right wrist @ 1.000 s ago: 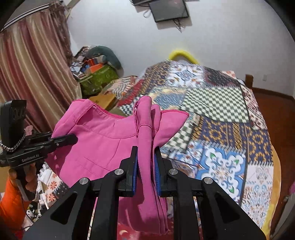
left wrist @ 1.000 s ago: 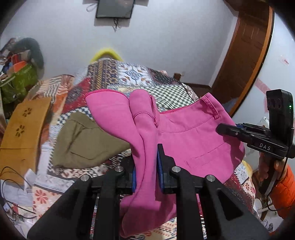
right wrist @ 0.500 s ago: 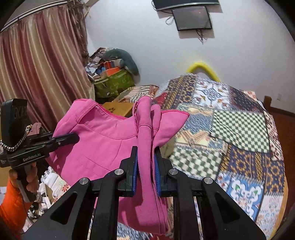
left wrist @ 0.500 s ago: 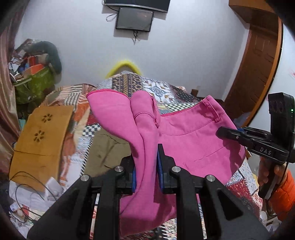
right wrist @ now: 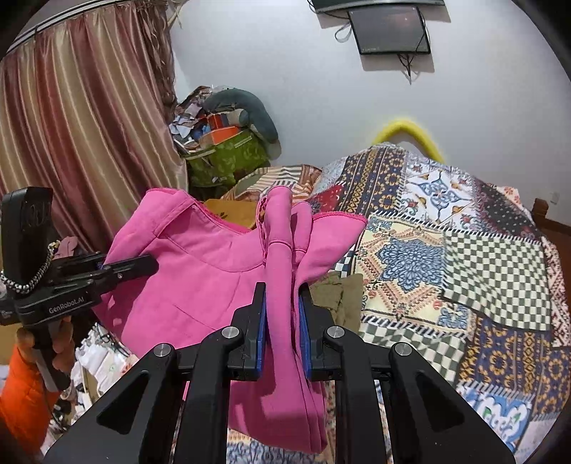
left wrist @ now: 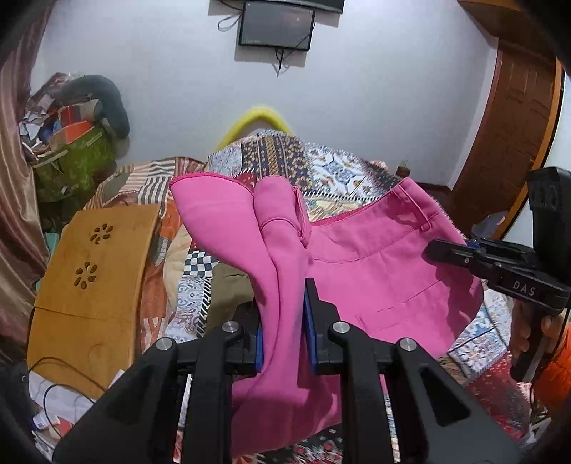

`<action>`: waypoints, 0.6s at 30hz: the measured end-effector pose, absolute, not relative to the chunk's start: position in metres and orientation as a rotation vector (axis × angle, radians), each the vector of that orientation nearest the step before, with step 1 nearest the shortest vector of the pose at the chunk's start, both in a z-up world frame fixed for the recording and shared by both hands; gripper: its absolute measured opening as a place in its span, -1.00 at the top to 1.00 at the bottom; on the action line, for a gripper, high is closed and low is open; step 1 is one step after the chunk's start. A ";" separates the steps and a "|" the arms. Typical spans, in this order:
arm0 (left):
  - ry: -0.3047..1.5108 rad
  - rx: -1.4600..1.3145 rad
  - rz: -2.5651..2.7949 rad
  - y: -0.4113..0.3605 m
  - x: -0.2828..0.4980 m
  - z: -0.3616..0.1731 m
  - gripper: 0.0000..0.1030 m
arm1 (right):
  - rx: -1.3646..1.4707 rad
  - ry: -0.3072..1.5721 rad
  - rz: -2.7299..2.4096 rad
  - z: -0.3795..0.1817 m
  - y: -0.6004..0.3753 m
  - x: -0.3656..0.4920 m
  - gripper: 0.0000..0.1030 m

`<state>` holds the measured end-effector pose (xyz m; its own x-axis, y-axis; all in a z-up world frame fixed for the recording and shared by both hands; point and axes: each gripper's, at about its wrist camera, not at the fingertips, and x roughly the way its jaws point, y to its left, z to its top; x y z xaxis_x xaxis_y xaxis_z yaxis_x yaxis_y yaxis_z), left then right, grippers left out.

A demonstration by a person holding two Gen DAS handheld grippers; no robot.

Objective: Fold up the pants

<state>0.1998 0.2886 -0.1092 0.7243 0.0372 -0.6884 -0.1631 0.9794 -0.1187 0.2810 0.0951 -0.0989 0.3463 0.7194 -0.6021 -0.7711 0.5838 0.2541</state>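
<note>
The pink pants (left wrist: 374,264) hang in the air above the bed, stretched between my two grippers by the waistband. My left gripper (left wrist: 283,303) is shut on a bunched fold of the pink cloth. My right gripper (right wrist: 282,303) is shut on the other end of the pants (right wrist: 200,271). The right gripper also shows in the left wrist view (left wrist: 449,250) at the right, clamped on the waistband edge. The left gripper shows in the right wrist view (right wrist: 142,266) at the left. The legs hang down out of sight.
A patchwork quilt (right wrist: 464,257) covers the bed. An olive-green garment (right wrist: 339,292) lies on it under the pants. An orange-brown panel (left wrist: 92,285) lies at the left. A clutter pile (right wrist: 221,142), a curtain (right wrist: 78,142), a wall TV (left wrist: 274,25) and a wooden door (left wrist: 514,117) surround the bed.
Both grippers have risen with the pants held between them; the bed sits lower in view and more wall and the TV show. Both grips stay the same.
</note>
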 end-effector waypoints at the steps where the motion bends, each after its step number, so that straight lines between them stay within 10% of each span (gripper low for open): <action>1: 0.763 -0.173 0.111 0.289 0.202 -0.114 0.66 | -0.080 0.751 0.970 -0.104 0.099 0.285 0.73; 18: 0.932 -0.166 0.155 0.327 0.264 -0.230 0.64 | -0.178 0.902 0.965 -0.187 0.146 0.329 0.73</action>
